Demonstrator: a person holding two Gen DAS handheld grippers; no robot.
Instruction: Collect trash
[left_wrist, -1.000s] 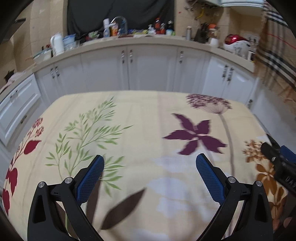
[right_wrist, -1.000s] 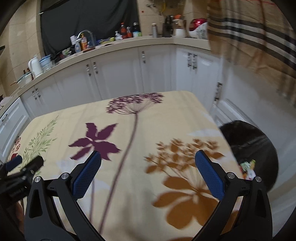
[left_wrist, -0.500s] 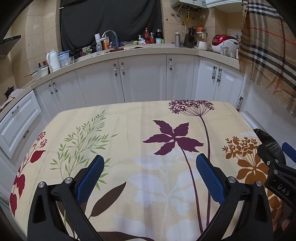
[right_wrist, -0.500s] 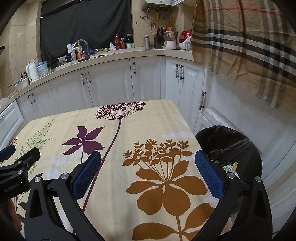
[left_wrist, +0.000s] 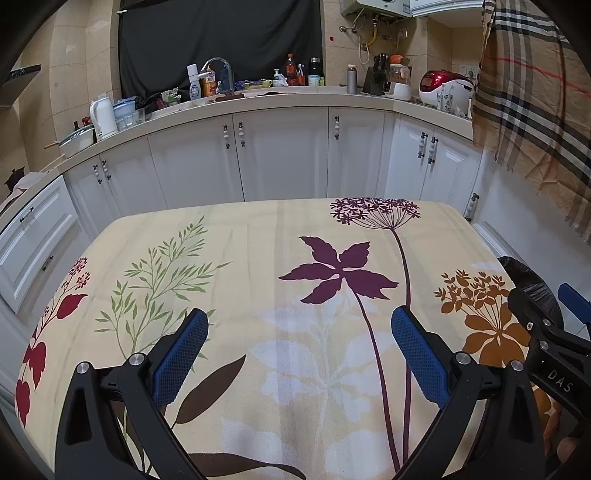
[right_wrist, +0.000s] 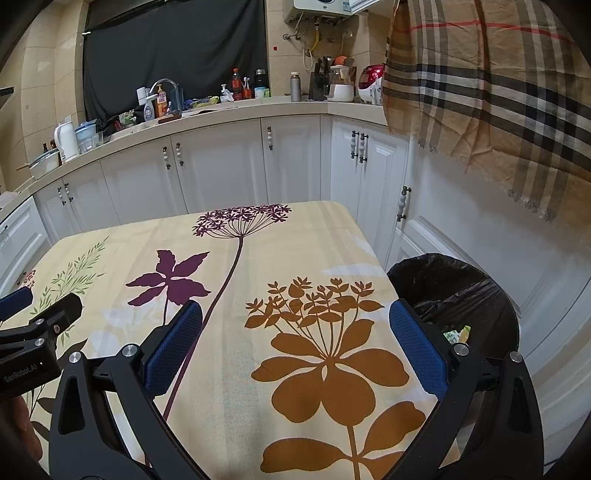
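Both wrist views look forward, low over the tabletop, toward cabinets at 12 o'clock; the right view also shows the bin at 3 o'clock.

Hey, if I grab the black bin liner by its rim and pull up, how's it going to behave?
The black bin liner looks thin and crinkled, so it would likely be floppy and bunch up in a gripper. Its glossy film may be slippery. Only a few scraps of trash show inside, so it is probably light, though the bottom is hidden.
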